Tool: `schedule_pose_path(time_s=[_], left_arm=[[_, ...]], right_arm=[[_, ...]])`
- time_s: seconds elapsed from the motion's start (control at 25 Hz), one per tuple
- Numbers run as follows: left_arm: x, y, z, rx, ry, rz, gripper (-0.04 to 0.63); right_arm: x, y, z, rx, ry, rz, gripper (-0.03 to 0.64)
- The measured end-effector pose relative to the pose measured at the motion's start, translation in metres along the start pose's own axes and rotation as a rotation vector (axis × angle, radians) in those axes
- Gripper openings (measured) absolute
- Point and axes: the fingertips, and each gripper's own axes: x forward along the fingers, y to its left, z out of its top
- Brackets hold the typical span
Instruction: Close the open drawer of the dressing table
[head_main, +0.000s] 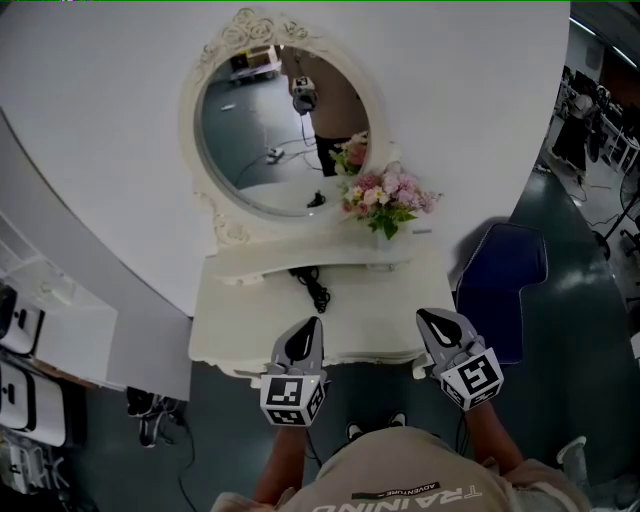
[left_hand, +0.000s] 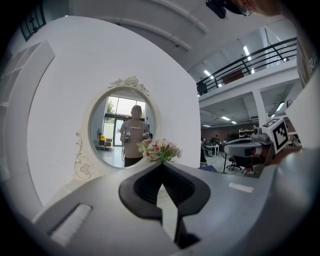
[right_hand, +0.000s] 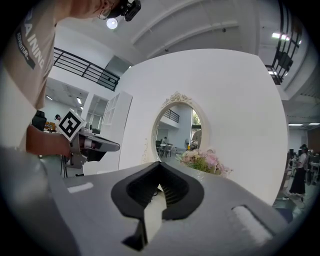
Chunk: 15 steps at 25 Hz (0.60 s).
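Note:
The cream dressing table (head_main: 240, 320) stands against a white wall, with an oval mirror (head_main: 270, 130) above it. A thin cream lip (head_main: 243, 372) shows just under the table's front edge; the grippers hide most of the drawer there. My left gripper (head_main: 315, 323) hovers over the front edge at the middle, shut with nothing in it. At the front right corner my right gripper (head_main: 424, 316) is shut and empty too. In the left gripper view the left gripper's (left_hand: 162, 166) jaw tips meet, pointing at the mirror (left_hand: 122, 127). The right gripper's (right_hand: 160, 164) tips also touch.
A vase of pink flowers (head_main: 385, 200) stands at the table's back right, and a black corded object (head_main: 312, 283) lies mid-table. A dark blue chair (head_main: 505, 285) is to the right of the table. White shelving (head_main: 25, 330) and shoes (head_main: 145, 408) are at the left.

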Motion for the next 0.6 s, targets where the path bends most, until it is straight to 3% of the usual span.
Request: schedule_pose_path(time_s=[0.6], left_arm=[[-0.012, -0.009, -0.011, -0.014, 0.013, -0.011, 0.018]], right_arm=[[-0.003, 0.012, -0.013, 0.016, 0.028, 0.019, 0.002]])
